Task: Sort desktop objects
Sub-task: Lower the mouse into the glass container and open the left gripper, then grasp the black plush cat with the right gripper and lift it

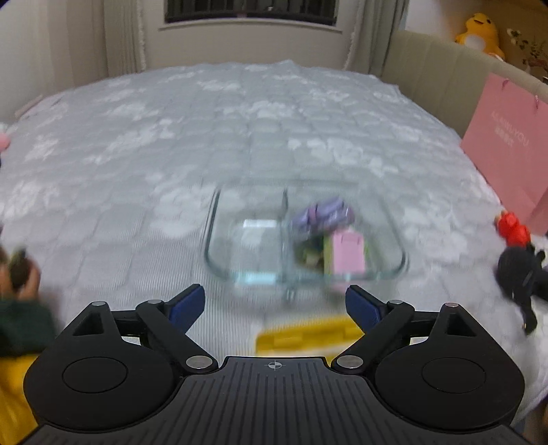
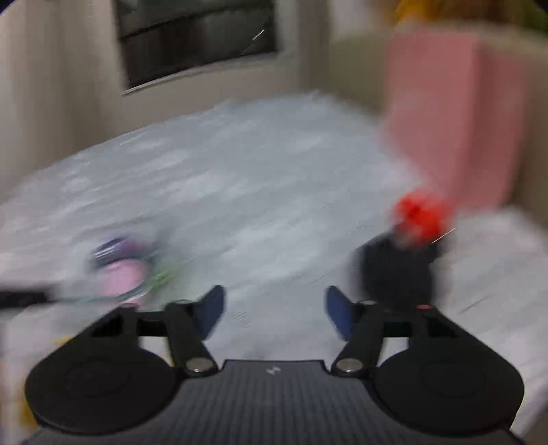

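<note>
Done: I see 2 items in the dish (image 1: 394, 239), right half.
Left: doll (image 2: 400, 270), yellow box (image 1: 308, 337).
Grippers: left (image 1: 275, 304), right (image 2: 275, 309) wide, empty.

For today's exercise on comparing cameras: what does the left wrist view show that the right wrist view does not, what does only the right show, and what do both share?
Only the left wrist view shows the yellow plush toy on the headboard, the yellow lid below the left hand-held gripper, and the glass container's divider.

Only the right wrist view shows the right hand-held gripper, open and empty.

Both share the pink bag, the black toy with a red top, the pink and purple items in the container, the window and the bedspread.
</note>
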`<control>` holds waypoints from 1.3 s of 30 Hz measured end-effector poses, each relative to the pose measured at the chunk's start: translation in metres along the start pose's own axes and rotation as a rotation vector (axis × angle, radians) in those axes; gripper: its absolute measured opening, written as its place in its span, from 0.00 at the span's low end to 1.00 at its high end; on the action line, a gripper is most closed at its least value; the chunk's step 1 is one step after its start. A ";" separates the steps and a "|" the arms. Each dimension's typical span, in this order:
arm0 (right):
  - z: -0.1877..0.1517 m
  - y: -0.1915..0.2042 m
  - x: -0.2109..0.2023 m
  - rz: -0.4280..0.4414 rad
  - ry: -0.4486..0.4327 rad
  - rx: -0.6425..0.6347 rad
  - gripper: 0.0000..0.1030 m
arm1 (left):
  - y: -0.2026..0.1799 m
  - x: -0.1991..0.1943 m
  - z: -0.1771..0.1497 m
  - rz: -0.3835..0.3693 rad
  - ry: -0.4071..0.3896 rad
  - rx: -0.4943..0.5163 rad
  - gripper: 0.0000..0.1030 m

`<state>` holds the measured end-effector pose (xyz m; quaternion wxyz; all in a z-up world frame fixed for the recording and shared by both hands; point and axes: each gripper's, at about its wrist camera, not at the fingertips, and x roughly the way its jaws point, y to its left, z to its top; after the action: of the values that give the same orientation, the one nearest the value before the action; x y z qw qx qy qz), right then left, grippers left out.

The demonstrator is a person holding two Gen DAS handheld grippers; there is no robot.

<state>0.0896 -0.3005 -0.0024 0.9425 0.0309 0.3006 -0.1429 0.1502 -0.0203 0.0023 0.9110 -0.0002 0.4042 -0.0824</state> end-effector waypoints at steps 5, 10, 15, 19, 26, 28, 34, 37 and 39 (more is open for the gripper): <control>-0.004 -0.017 0.009 -0.276 -0.049 -0.118 0.87 | 0.000 0.003 -0.026 -0.017 0.034 -0.018 0.90; -0.010 -0.022 0.040 -0.324 0.029 -0.156 0.77 | -0.003 0.002 -0.039 -0.037 0.048 0.004 0.91; -0.017 -0.008 0.052 -0.396 -0.029 -0.228 0.28 | 0.001 -0.002 -0.046 -0.023 0.050 0.005 0.91; -0.016 -0.001 0.055 -0.409 -0.002 -0.277 0.00 | 0.006 -0.005 -0.048 -0.014 0.044 -0.002 0.91; 0.006 -0.010 0.017 -0.292 -0.047 -0.197 0.00 | 0.014 -0.004 -0.050 -0.027 0.053 -0.016 0.91; 0.017 -0.019 0.007 -0.272 -0.054 -0.159 0.00 | 0.016 -0.004 -0.052 -0.037 0.061 -0.025 0.92; 0.022 -0.065 0.005 -0.149 0.017 -0.015 0.81 | 0.014 -0.002 -0.055 -0.060 0.084 -0.044 0.93; 0.015 -0.071 0.013 -0.150 -0.002 -0.014 0.83 | 0.008 0.001 -0.056 -0.063 0.100 -0.028 0.93; 0.014 -0.074 0.025 -0.126 0.022 0.000 0.84 | 0.003 0.003 -0.057 -0.065 0.111 -0.020 0.93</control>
<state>0.0959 -0.3798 -0.0031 0.9283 0.0137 0.3123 -0.2014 0.1107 -0.0138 -0.0379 0.8839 -0.0179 0.4548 -0.1080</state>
